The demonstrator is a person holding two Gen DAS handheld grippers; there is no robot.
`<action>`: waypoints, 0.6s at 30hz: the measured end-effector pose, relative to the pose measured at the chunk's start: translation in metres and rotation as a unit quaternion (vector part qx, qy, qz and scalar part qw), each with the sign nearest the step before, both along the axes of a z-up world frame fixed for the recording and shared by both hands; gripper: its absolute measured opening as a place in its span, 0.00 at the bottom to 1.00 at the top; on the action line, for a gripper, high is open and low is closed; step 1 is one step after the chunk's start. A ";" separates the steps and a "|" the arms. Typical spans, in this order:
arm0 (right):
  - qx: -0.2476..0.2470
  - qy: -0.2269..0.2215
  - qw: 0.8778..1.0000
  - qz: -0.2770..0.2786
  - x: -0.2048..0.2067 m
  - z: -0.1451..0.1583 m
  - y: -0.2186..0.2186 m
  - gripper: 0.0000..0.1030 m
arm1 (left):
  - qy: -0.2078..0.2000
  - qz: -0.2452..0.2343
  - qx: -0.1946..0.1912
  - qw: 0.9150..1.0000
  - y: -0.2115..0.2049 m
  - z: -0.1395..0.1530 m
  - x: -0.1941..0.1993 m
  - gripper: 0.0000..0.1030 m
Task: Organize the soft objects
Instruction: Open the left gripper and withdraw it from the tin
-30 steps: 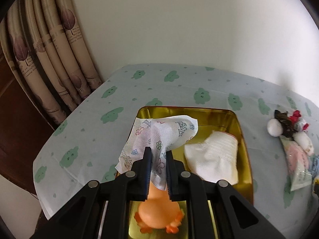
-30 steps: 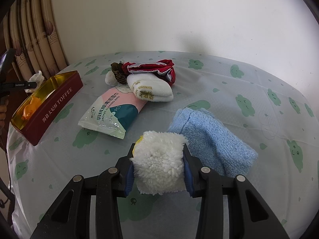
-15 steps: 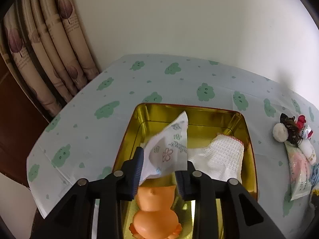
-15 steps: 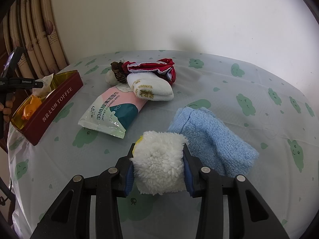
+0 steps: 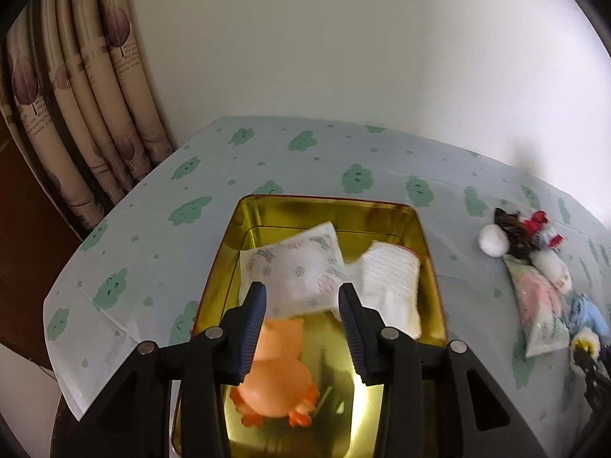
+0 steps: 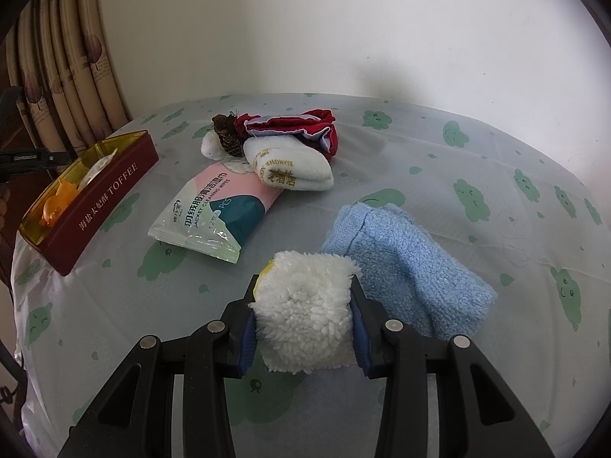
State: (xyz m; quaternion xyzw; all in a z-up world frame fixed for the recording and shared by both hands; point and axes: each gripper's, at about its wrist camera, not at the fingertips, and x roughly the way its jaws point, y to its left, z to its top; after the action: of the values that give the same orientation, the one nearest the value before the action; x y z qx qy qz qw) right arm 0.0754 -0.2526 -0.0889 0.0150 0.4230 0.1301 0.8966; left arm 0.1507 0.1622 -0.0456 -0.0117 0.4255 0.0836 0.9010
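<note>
Left wrist view only: interior of gold tin [image 5: 427,267] seen from above, holding three items
- floral-print white pouch [image 5: 294,271], lying flat at the far left of the tin floor
- white ribbed cloth [image 5: 389,282], folded, just right of the pouch and overlapping its edge
- orange rubber toy [image 5: 275,378], at the near end, partly hidden behind the fingers

Left gripper [image 5: 301,305]: fingers spread wide above the tin, nothing between them; pouch and toy visible through the gap

Right wrist view only: the tin's maroon outer wall [image 6: 107,198] lettered TOFFEE, at the left edge of the table; of its contents only the orange toy [image 6: 57,202] and a sliver of white show over the rim

Right gripper [image 6: 303,324]: fingers pinching a fluffy white fleece piece [image 6: 305,313] with a yellow edge at its upper left, held low over the tablecloth [image 6: 420,160]

Loose on the cloth, right wrist view:
- blue towel [image 6: 404,263], folded, just right of the fleece piece
- wipes packet [image 6: 217,210], pink, teal and white, between tin and towel
- white rolled sock [image 6: 290,168] with gold lettering, touching the packet's far end
- red fabric bundle [image 6: 298,126], behind the sock
- dark pinecone ornament [image 6: 225,137] with a white pompom, left of the bundle

Background, both views: leaf-print curtain [image 5: 76,114], plain wall
</note>
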 end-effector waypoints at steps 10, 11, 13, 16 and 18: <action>-0.026 -0.004 1.000 0.004 0.000 0.001 0.008 0.37 | -0.034 -0.010 0.058 0.998 -0.013 0.010 -0.046 0.42; -0.029 -0.005 1.000 0.003 0.000 0.001 0.009 0.36 | -0.034 -0.011 0.062 0.997 -0.013 0.009 -0.048 0.43; -0.034 -0.007 0.999 0.003 -0.001 0.001 0.010 0.36 | -0.035 -0.008 0.065 0.997 -0.011 0.006 -0.052 0.43; -0.042 -0.009 0.999 0.002 0.000 0.001 0.012 0.36 | -0.032 -0.001 0.058 0.998 -0.004 0.001 -0.058 0.43; -0.049 -0.008 0.999 0.002 0.000 0.001 0.014 0.36 | -0.032 0.006 0.055 0.998 0.002 -0.003 -0.061 0.43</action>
State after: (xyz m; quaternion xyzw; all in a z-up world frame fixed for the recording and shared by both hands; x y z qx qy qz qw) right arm 0.0754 -0.2390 -0.0882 -0.0306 0.4216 0.1112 0.8994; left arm 0.0893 0.1639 -0.0481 0.0328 0.3911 0.1121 0.9129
